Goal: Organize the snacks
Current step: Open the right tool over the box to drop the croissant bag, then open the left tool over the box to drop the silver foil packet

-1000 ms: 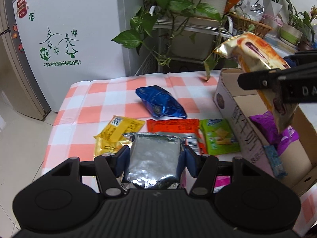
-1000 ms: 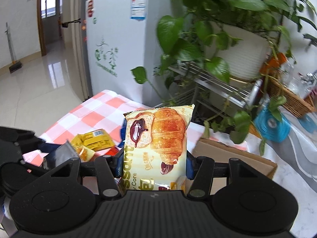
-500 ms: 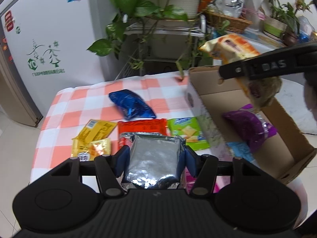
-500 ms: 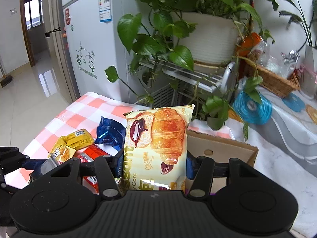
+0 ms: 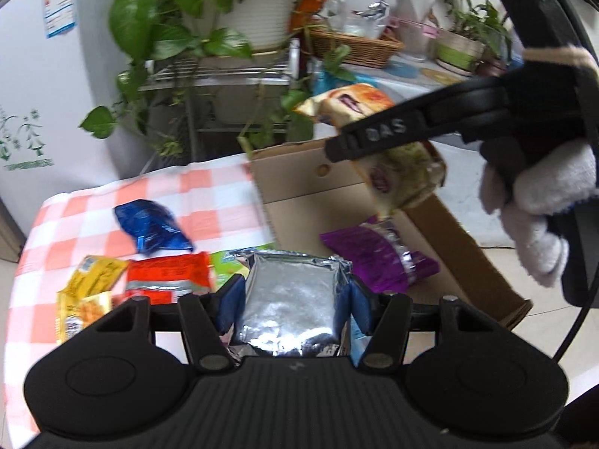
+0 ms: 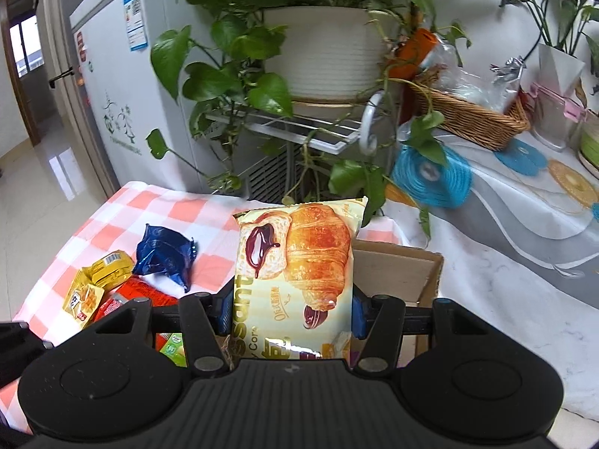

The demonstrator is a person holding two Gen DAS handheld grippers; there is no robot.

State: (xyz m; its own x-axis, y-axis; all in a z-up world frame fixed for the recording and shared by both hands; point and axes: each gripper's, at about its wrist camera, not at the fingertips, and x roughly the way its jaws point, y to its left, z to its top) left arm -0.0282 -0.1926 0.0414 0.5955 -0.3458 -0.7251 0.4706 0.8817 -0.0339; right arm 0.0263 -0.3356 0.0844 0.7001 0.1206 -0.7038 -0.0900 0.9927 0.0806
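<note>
croissant pack (image 6: 295, 280) (r. fingers (image 6: 360, 314)) over box (image 6: 397, 273)

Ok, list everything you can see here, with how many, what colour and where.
Silver packet: one, silver foil, between the left gripper's pads.
Croissant packet: one, cream and golden, in the right gripper, above the box.
Cardboard box: one, brown, open, right of the table.
Purple packet: one, purple, inside the box.
Blue packet: one, dark blue, on the checked tablecloth.
Red packet: one, red with silver, on the cloth.
Yellow packets: two, yellow, cloth's left edge.
Green packet: one, mostly hidden.
Potted plant: one, white pot, behind the table.
Wicker basket: one, brown, counter.
Left gripper: black.
Right gripper: black.
Gloved hand: white.
</note>
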